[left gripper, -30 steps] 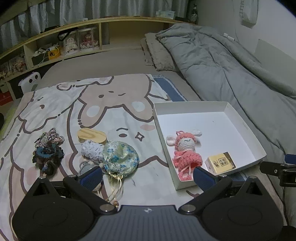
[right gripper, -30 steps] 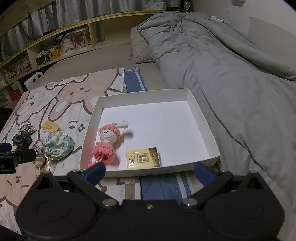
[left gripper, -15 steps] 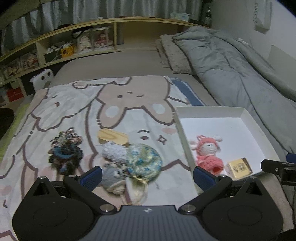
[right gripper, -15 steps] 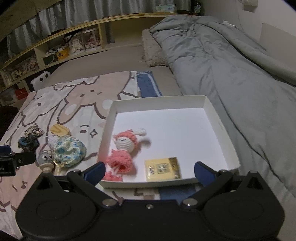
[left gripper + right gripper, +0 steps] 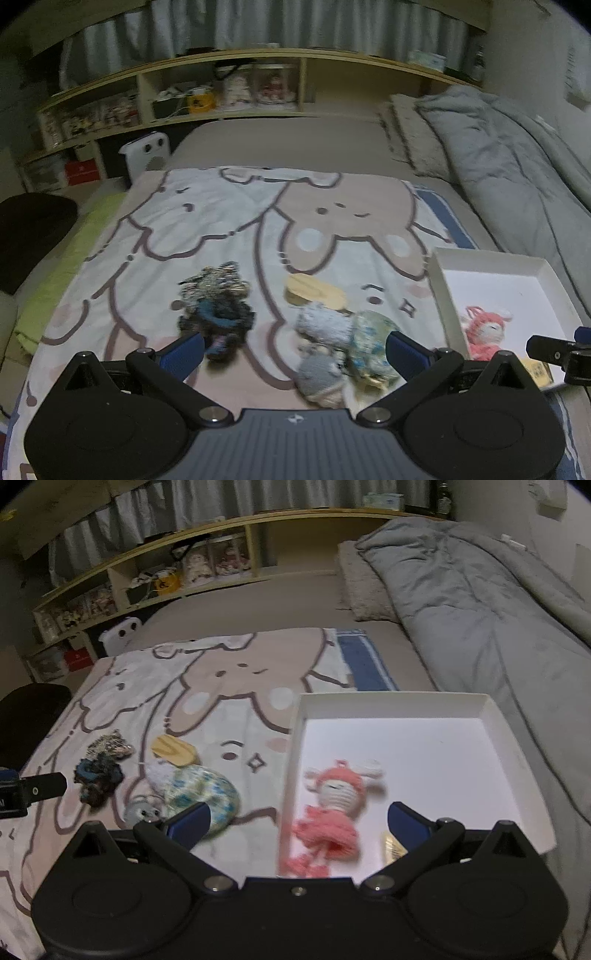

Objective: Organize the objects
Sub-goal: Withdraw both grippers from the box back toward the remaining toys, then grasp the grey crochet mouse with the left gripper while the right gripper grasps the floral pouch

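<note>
A white shallow box [image 5: 491,709] [image 5: 546,267] lies on the bed and holds a pink crochet doll [image 5: 332,805] [image 5: 484,330] and a small yellow packet [image 5: 391,847] [image 5: 539,371]. Left of the box, on the cartoon blanket [image 5: 240,221], lie a floral drawstring pouch [image 5: 371,341] [image 5: 205,788], a grey knitted toy [image 5: 319,373] [image 5: 142,810], a pale knitted piece [image 5: 321,323], a wooden comb [image 5: 316,291] [image 5: 173,751] and dark scrunchies [image 5: 216,306] [image 5: 99,771]. My left gripper [image 5: 293,349] is open above the small items, holding nothing. My right gripper [image 5: 299,818] is open over the box's near-left edge, empty.
A grey duvet [image 5: 498,609] and pillow [image 5: 365,587] fill the right side. A wooden shelf headboard [image 5: 240,85] with boxes runs along the back. A white device [image 5: 146,155] stands at the bed's far left. A dark round object [image 5: 29,240] sits at the left.
Both grippers have swung left: the box slid right in both views, and the scrunchies and pouch now sit nearer the left gripper's fingers. Both stay open.
</note>
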`<state>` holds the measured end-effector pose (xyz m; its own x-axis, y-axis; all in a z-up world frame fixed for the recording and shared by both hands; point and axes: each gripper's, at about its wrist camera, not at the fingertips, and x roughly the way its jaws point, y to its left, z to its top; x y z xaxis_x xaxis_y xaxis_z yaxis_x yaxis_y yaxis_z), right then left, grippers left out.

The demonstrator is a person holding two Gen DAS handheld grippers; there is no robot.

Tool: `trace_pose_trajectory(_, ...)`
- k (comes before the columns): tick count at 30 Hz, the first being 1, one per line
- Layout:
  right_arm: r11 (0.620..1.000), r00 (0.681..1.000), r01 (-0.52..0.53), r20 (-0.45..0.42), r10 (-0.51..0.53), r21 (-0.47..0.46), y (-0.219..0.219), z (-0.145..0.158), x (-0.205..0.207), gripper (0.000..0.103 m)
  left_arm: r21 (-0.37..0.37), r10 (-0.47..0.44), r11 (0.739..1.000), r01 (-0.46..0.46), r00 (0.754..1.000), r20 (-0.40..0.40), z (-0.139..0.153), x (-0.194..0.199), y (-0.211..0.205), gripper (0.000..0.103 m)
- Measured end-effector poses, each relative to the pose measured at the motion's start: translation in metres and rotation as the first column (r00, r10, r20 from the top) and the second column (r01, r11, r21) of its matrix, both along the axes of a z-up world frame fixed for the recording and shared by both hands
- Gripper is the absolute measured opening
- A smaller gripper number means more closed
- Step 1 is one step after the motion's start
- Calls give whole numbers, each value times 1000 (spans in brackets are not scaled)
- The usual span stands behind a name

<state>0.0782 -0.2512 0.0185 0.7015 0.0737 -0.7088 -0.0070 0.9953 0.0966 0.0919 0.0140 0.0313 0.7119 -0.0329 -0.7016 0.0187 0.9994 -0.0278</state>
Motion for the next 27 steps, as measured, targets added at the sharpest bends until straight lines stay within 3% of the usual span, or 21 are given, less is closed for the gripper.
trace_pose_trajectory(7, 999, 999, -23, 25, 22, 30, 28, -3, 17, 103, -23, 67, 997, -67, 998, 7, -12, 7, 24, 103)
trace_pose_trajectory(13, 999, 999, -39, 11, 39, 31, 46, -9, 35, 103, -10, 57, 998, -57, 998, -6, -32, 12, 34, 103)
trace_pose_trajectory(19, 985, 1000, 4, -29, 1, 170, 52, -25, 61, 103, -15, 58, 998, -58, 998, -14, -47, 17, 40, 103)
trace_pose_trajectory(22, 963, 997, 32, -73, -13, 269, 52, -39, 74, 103, -53, 46, 997, -48, 998, -29, -55, 19, 44, 103)
trace_pose_trajectory(27, 940, 984, 105, -170, -51, 326, 60, -67, 93, 103, -55, 18, 998, -21, 998, -61, -68, 25, 41, 103)
